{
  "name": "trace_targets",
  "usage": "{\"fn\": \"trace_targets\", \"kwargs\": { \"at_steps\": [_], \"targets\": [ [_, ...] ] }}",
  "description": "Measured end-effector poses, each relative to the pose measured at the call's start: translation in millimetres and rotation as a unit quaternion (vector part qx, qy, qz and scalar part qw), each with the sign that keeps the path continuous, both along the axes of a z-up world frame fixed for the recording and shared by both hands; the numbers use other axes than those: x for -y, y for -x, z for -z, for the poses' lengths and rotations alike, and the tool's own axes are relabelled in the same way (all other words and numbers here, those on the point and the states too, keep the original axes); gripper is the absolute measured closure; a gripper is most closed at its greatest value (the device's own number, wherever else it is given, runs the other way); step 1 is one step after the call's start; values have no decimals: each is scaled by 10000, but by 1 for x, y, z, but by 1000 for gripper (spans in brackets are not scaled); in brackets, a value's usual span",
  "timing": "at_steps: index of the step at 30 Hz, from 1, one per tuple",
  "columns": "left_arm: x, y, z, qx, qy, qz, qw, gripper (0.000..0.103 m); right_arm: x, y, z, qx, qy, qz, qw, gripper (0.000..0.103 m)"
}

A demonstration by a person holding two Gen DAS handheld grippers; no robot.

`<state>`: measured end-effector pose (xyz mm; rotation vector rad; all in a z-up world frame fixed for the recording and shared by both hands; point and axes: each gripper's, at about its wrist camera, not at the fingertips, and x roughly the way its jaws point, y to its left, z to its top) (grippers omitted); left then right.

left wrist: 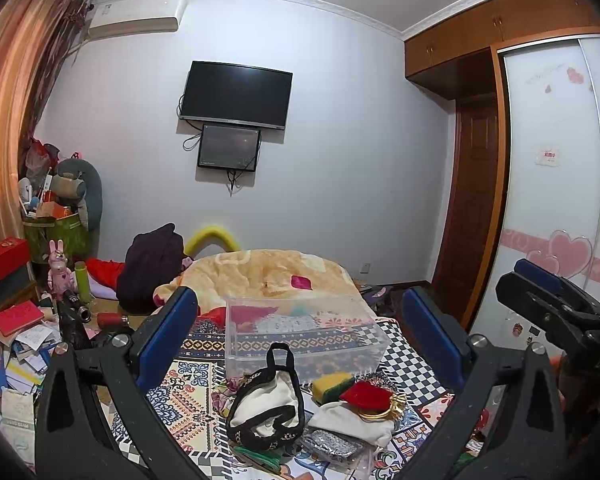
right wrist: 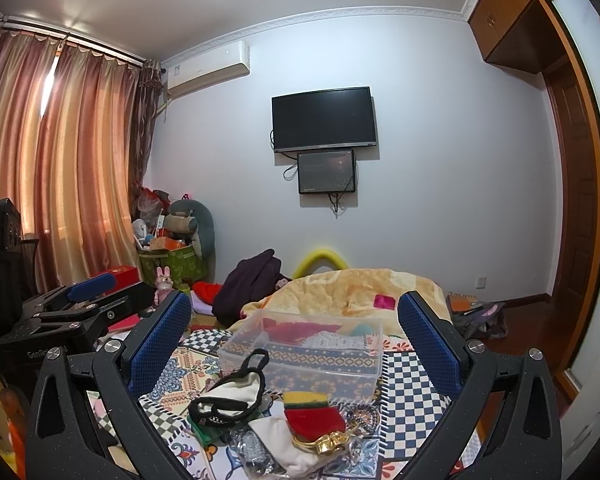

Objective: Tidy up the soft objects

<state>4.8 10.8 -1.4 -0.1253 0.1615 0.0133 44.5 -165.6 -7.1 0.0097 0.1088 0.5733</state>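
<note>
A pile of soft things lies on the patterned bedspread [left wrist: 188,392]: a white pouch with black trim [left wrist: 266,404], a yellow-green sponge [left wrist: 332,385], a red pouch with a gold clasp [left wrist: 366,394] and a white cloth [left wrist: 352,422]. A clear plastic box [left wrist: 304,334] stands just behind them. My left gripper [left wrist: 300,332] is open and empty above the pile. My right gripper [right wrist: 294,334] is open and empty; the pouch [right wrist: 230,394], sponge [right wrist: 306,400], red pouch [right wrist: 314,420] and box [right wrist: 306,350] lie below it.
A yellow blanket [left wrist: 260,272] is heaped at the bed's far end, with a dark garment [left wrist: 152,268] beside it. Books and boxes [left wrist: 16,320] clutter the left side. A wardrobe [left wrist: 556,184] stands on the right. The right gripper's body [left wrist: 556,308] shows at the right edge.
</note>
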Motion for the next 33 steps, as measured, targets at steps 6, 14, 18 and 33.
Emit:
{"fn": "trace_targets", "kwargs": {
  "at_steps": [6, 14, 18, 33],
  "targets": [
    [-1, 1, -1, -7, 24, 40, 10000, 0, 0, -1, 0, 4, 12, -9, 10000, 0],
    [1, 1, -1, -11, 9, 63, 10000, 0, 0, 0, 0, 18, -11, 4, 10000, 0],
    [2, -2, 3, 44, -90, -109, 9999, 0, -2, -1, 3, 50, 61, 130, 9999, 0],
    [-15, -63, 79, -943, -123, -235, 9952, 0, -4, -80, 78, -1462, 422, 224, 9881, 0]
  ]
}}
